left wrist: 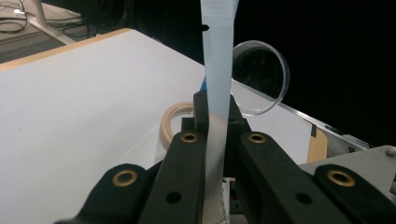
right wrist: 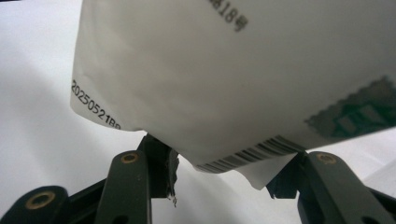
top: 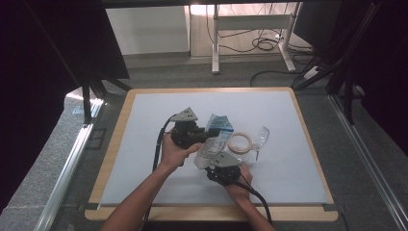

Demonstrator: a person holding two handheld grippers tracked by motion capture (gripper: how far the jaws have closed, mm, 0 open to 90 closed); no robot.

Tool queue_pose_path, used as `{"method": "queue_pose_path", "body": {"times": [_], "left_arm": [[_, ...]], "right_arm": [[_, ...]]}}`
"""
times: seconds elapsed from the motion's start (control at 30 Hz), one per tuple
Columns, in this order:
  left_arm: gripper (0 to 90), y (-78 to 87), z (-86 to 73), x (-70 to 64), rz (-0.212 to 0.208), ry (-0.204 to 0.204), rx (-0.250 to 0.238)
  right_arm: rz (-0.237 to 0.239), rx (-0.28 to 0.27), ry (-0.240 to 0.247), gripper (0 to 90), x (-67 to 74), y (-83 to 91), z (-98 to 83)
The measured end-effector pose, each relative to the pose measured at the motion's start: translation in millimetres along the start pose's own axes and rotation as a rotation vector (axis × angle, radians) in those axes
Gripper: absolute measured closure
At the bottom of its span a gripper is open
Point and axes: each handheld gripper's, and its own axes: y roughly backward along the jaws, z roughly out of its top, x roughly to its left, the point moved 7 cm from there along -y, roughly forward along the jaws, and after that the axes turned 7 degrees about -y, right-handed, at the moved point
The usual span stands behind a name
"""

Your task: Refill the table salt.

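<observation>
A flat white packet [top: 219,127] with a blue top is held up over the white table mat [top: 154,144]. My left gripper [top: 208,136] is shut on it from the left. In the left gripper view the packet [left wrist: 218,56] stands edge-on, pinched between the black jaws of that gripper [left wrist: 217,117]. My right gripper [top: 214,158] sits just below the packet, nearer the front. In the right gripper view its jaws [right wrist: 224,172] stand apart, with the packet's lower corner [right wrist: 233,70], printed with a barcode and a date, hanging between them and no pad pressing on it.
A beige tape ring [top: 239,143] [left wrist: 169,122] lies on the mat just right of the packet. A clear round plastic dish [top: 260,136] [left wrist: 261,79] stands tilted beside it. The wooden table rim [top: 115,139] frames the mat, and dark frames and cables stand beyond it.
</observation>
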Motion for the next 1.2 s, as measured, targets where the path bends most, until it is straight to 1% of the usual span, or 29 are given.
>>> {"method": "queue_pose_path", "body": {"times": [0.07,0.13,0.2,0.53,0.73,0.8,0.93,1.03,1.2], "left_arm": [[90.0,-2.4,0.9,1.1,0.000,0.000,0.003],[90.0,-5.3,1.9,2.1,-0.001,0.004,0.009],[90.0,-8.0,2.4,3.4,0.003,0.002,0.017],[90.0,-18.5,3.6,5.0,-0.001,-0.006,0.049],[90.0,-24.3,5.0,6.1,-0.005,-0.010,0.066],[90.0,-26.8,5.4,6.7,-0.005,-0.016,0.078],[90.0,-32.4,6.5,7.4,-0.008,-0.014,0.090],[90.0,-35.0,7.6,8.7,-0.007,-0.018,0.102],[90.0,-37.7,10.9,9.8,-0.004,-0.020,0.114]], "right_arm": [[0.010,0.002,-0.006,54.2,-0.1,0.8,-0.4],[0.028,-0.001,-0.029,54.6,1.1,1.4,-0.2],[0.031,0.002,-0.036,54.8,1.4,1.9,-0.7],[0.057,-0.007,-0.024,54.9,3.7,6.3,0.1],[0.079,-0.010,-0.050,55.1,2.2,8.9,-1.1],[0.078,-0.009,-0.055,55.1,1.5,9.5,-1.4],[0.074,-0.006,-0.064,55.3,0.2,9.9,-1.2],[0.091,-0.011,-0.093,55.7,0.9,9.8,0.0],[0.101,-0.020,-0.110,55.9,-0.2,11.2,2.1]]}}
